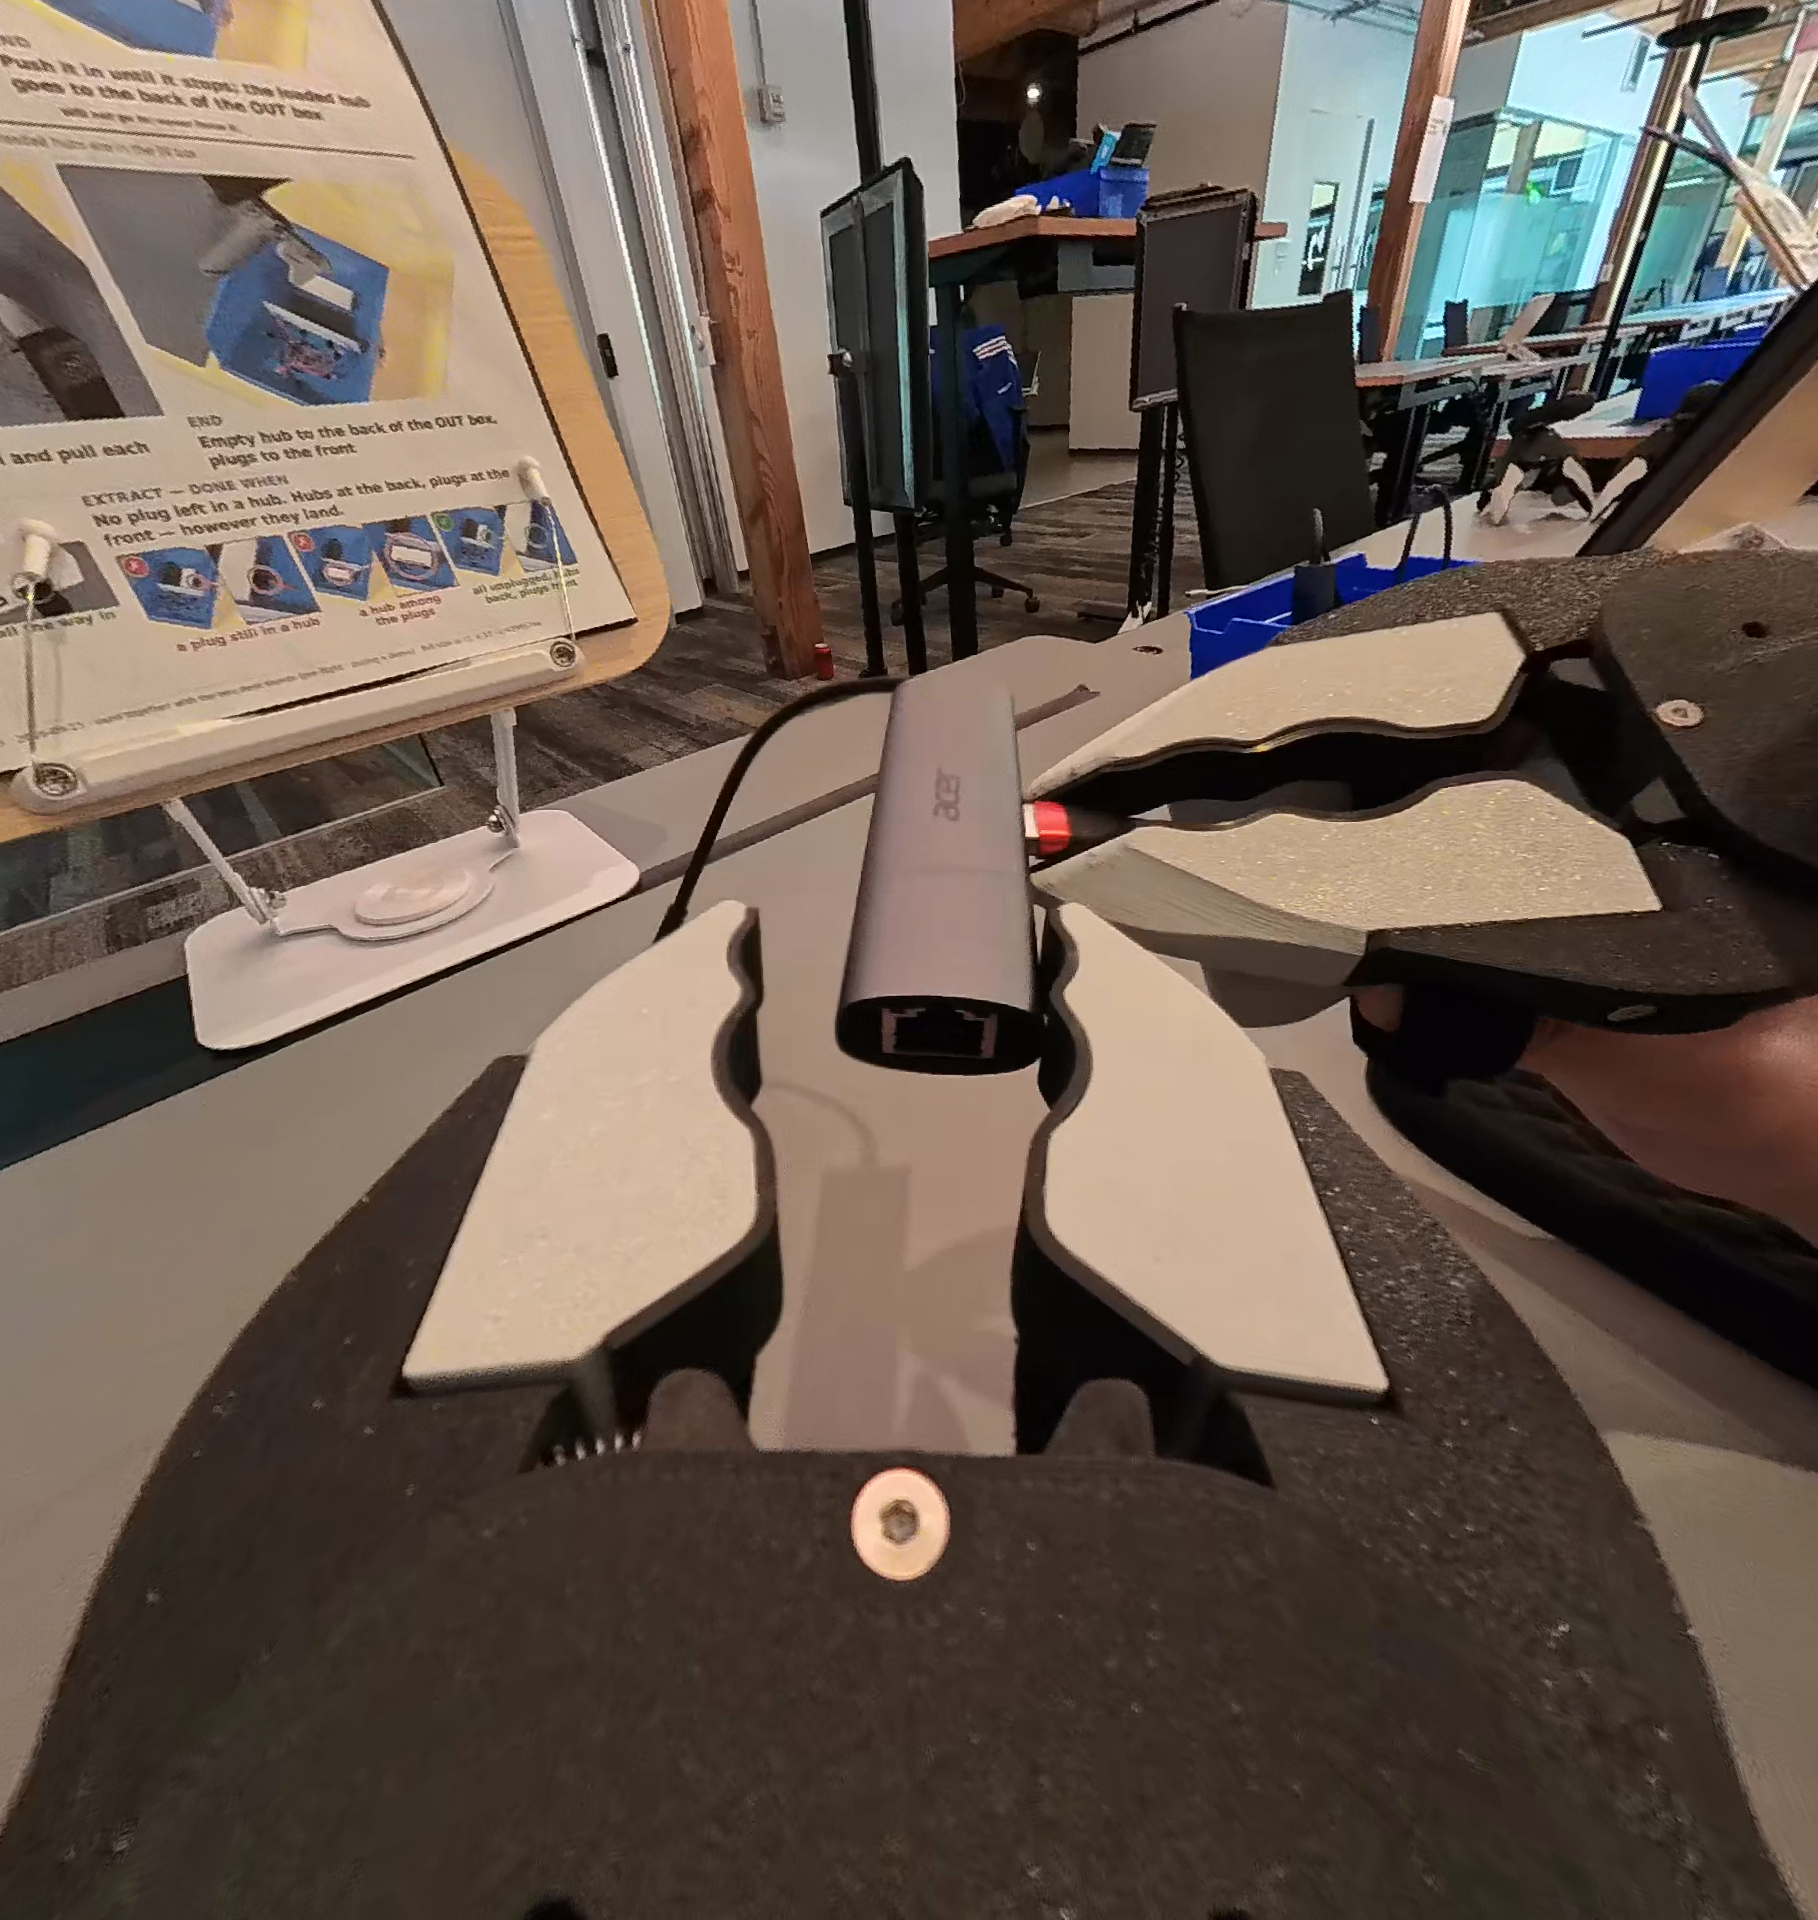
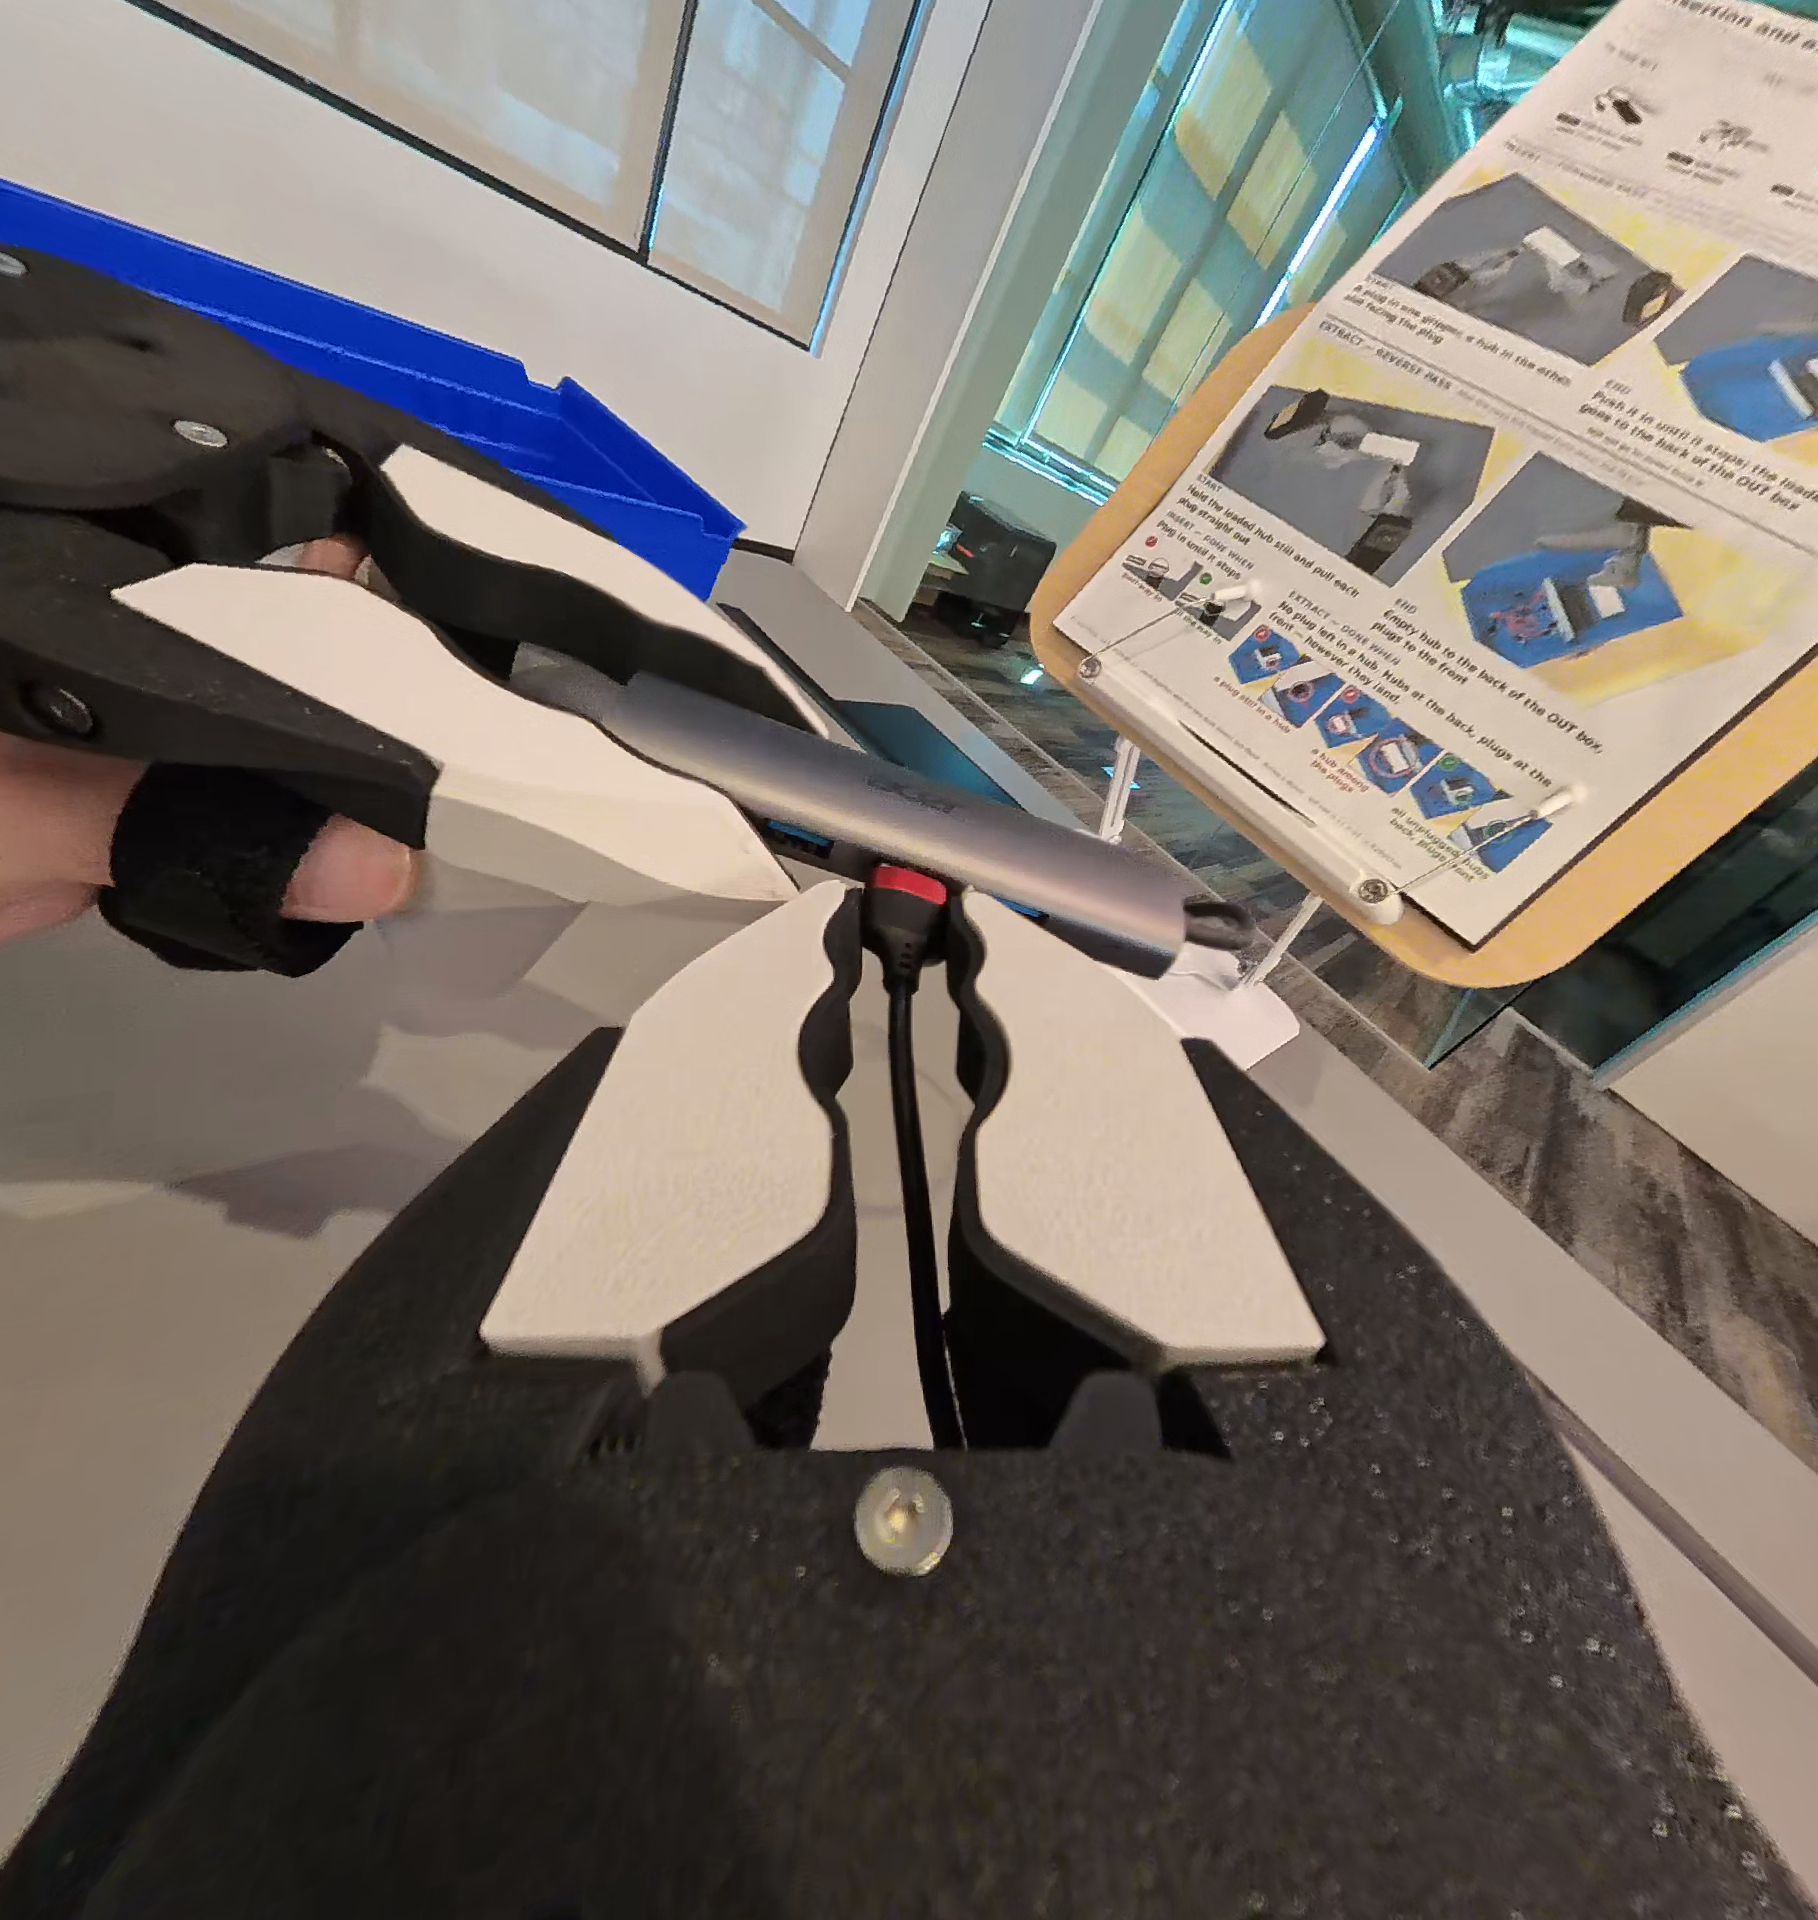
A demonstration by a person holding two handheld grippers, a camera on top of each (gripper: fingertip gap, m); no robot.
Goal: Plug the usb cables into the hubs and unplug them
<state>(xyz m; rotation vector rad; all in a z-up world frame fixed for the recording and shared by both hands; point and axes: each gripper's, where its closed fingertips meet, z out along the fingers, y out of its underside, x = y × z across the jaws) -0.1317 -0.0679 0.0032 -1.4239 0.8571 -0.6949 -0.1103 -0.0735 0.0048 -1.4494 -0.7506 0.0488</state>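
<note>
Bright, even indoor daylight fills both views, seemingly from the large windows (image 2: 739, 135) behind the grey table (image 1: 157, 1247). Soft shadows fall on that table beneath the grippers. Wide-angle distortion bends lines near the edges. Background beyond the table looks slightly soft.

A printed instruction sheet (image 1: 230, 343) leans on a tan board held by a white stand (image 1: 385, 925), which rests on the grey counter (image 1: 157, 1195). Right of the stand, a blue bin (image 1: 1258, 613) sits at the counter's edge. Beyond the stand are a wooden post (image 1: 739, 312), dark monitors (image 1: 879, 332) and black chairs (image 1: 1269, 436).
</note>
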